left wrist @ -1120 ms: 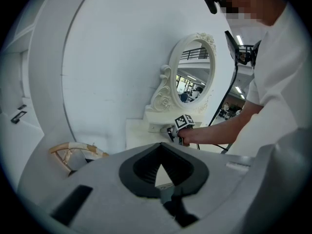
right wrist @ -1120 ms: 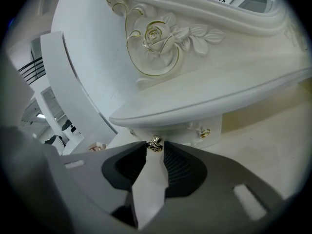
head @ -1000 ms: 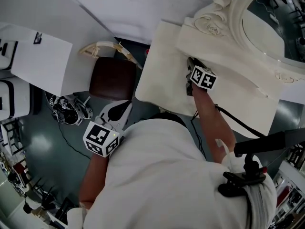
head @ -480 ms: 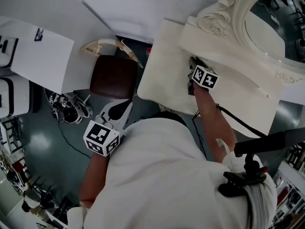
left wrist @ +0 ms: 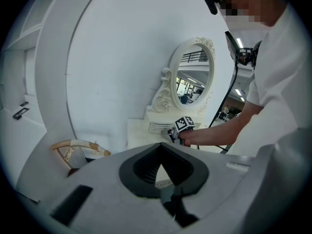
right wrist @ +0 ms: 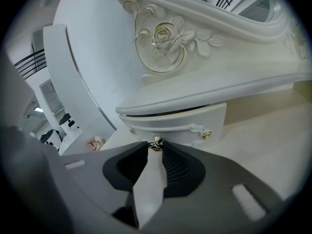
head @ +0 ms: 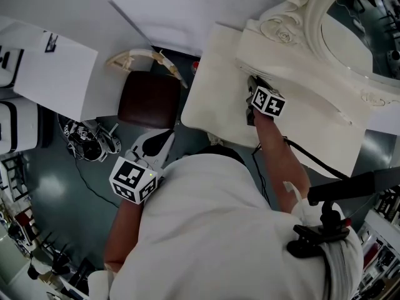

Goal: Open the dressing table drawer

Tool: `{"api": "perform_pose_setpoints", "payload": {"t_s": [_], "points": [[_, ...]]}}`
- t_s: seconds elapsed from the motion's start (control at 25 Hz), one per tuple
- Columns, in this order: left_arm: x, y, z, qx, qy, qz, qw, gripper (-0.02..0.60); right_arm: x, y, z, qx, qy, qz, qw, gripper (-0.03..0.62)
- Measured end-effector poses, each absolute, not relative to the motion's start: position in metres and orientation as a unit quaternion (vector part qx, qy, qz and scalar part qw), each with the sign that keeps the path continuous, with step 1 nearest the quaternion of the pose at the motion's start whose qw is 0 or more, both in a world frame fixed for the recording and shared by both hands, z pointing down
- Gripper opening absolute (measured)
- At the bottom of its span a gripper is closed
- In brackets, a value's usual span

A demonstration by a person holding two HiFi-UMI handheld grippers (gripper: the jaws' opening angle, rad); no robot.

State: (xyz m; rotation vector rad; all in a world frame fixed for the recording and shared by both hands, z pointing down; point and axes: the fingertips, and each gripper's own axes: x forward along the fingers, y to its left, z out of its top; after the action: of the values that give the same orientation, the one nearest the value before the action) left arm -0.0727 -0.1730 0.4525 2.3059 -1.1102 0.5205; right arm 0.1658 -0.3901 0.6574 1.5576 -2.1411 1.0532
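Note:
A small white drawer (right wrist: 185, 123) with a gold knob (right wrist: 155, 144) sits under the carved mirror base of the cream dressing table (head: 212, 99). My right gripper (right wrist: 155, 148) points at the drawer front, and its two fingertips pinch the knob between them. In the head view the right gripper (head: 252, 85) rests on the tabletop against the mirror base, which hides the drawer there. The drawer front (left wrist: 158, 127) looks pushed in. My left gripper (head: 164, 137) hangs away from the table over the floor, jaws together and empty; its tips (left wrist: 160, 145) meet.
An oval mirror (head: 362, 24) in an ornate frame stands at the table's back. A brown stool (head: 149, 100) with a curved wooden backrest (head: 140, 60) stands left of the table. Cables (head: 87, 141) lie on the floor. White panels (head: 50, 74) stand at left.

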Motion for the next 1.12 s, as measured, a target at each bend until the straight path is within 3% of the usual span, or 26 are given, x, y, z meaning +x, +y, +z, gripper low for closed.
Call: {"api": "perform_pose_setpoints", "payload": {"t_s": [1.12], "points": [[-0.088, -0.143, 0.447, 0.858, -0.405, 0.184, 0.258, 0.003, 0.157, -0.353, 0.653, 0.546, -0.74, 0.361, 0.157, 0.092]]}}
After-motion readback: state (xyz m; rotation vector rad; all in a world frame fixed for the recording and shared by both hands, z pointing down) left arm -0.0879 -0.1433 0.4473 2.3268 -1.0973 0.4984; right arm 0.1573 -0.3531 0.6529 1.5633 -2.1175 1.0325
